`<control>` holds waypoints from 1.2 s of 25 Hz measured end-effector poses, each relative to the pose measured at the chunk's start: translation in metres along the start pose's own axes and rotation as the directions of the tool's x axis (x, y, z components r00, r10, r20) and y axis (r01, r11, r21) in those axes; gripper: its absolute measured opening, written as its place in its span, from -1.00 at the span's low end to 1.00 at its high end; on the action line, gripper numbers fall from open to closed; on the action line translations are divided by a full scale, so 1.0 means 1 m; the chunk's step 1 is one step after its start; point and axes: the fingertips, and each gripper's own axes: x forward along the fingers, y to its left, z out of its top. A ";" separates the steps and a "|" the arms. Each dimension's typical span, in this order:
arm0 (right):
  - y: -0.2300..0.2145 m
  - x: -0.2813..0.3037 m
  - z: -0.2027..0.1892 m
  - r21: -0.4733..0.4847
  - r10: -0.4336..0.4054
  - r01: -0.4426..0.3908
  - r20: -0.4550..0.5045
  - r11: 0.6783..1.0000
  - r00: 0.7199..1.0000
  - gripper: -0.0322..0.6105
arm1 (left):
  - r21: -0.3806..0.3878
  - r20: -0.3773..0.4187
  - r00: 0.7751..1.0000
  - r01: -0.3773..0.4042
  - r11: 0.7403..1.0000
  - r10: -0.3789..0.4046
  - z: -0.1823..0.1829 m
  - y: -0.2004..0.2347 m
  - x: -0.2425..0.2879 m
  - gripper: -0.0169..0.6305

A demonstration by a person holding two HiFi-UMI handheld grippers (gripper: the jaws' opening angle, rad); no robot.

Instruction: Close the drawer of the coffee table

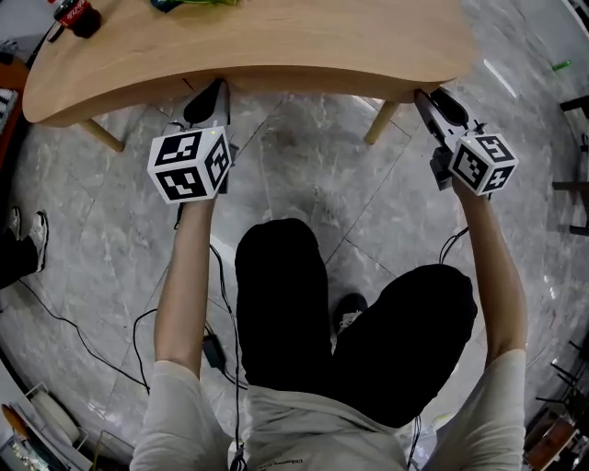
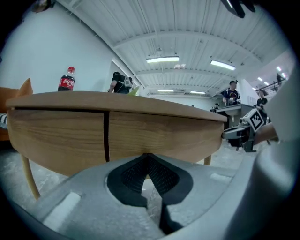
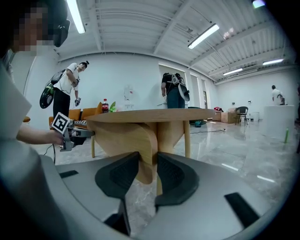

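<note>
The wooden coffee table (image 1: pixel 276 41) spans the top of the head view. In the left gripper view its front panel (image 2: pixel 159 133) runs flush, with one dark vertical seam (image 2: pixel 105 136) marking the drawer's edge. My left gripper (image 1: pixel 210 92) (image 2: pixel 148 157) is shut, its tips meeting right at the lower edge of that front. At the table's right end my right gripper (image 1: pixel 425 96) (image 3: pixel 148 161) has its jaws a narrow gap apart, and the curved wooden end (image 3: pixel 136 136) shows through the gap. Whether it touches the wood I cannot tell.
On the tabletop stand a cola bottle (image 1: pixel 78 14) (image 2: pixel 66 79) and green items (image 1: pixel 193 5). Table legs (image 1: pixel 101 135) (image 1: pixel 379 122) stand on a marble floor with cables (image 1: pixel 83 336). Someone's shoes (image 1: pixel 28 235) are at the left; people (image 3: pixel 65 89) stand far off.
</note>
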 end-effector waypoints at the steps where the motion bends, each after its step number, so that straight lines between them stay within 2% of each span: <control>1: 0.001 0.000 -0.001 -0.002 0.006 -0.006 0.000 1.000 1.000 -0.49 | 0.017 -0.009 1.000 0.003 1.000 -0.002 0.000 0.000 0.000 -0.92; 4: 0.000 0.001 -0.002 -0.018 0.015 -0.015 0.000 1.000 1.000 -0.49 | 0.033 -0.025 1.000 -0.005 0.999 0.006 0.000 0.001 0.001 -0.92; 13: -0.004 0.002 -0.001 0.023 -0.021 0.020 0.072 1.000 0.997 -0.49 | -0.033 -0.002 1.000 -0.028 0.999 0.028 -0.001 0.002 0.005 -0.92; 15: -0.006 0.002 0.000 0.045 -0.040 0.035 0.096 0.998 0.995 -0.50 | -0.048 0.010 0.999 -0.032 0.998 0.032 0.002 0.001 0.003 -0.92; 17: -0.008 -0.001 -0.003 0.102 -0.055 0.044 0.102 0.994 0.993 -0.62 | -0.051 -0.014 1.000 -0.023 0.998 0.022 0.002 -0.005 -0.002 -0.92; 20: -0.005 -0.014 -0.008 0.195 -0.031 0.018 0.065 0.981 0.997 -0.67 | -0.007 -0.099 0.995 0.032 0.999 -0.032 0.004 -0.027 -0.022 -0.92; 24: 0.017 -0.038 -0.005 0.257 -0.038 0.040 -0.015 0.966 0.999 -0.68 | 0.047 -0.194 0.978 0.088 0.995 -0.078 0.021 -0.049 -0.067 -0.92; 30: 0.099 -0.071 0.028 0.258 0.088 -0.052 -0.131 0.965 0.987 -0.70 | -0.053 -0.205 0.973 0.101 0.993 -0.110 0.084 -0.072 -0.143 -0.92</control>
